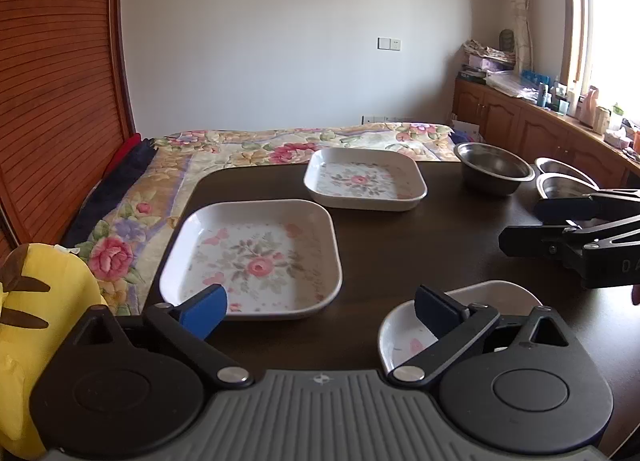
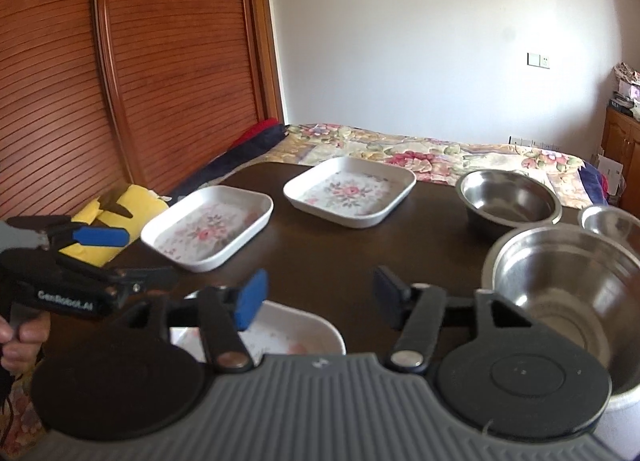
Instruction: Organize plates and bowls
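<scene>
Three floral plates, L wrist view: near one (image 1: 256, 257) centre-left on dark table (image 1: 420, 245), far one (image 1: 364, 179) behind, third (image 1: 404, 335) under R finger.
L gripper (image 1: 320, 311): wide open, empty.
R wrist view, steel bowls: big (image 2: 568, 293) close right, another (image 2: 508, 197) behind.
R gripper (image 2: 320, 297): part open, empty.

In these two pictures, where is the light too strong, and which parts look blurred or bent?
Left wrist view: the window is overexposed white, and the wooden door bows from fisheye distortion. Right wrist view: the image is softer, and the nearest steel bowl shows smeared glare.
</scene>
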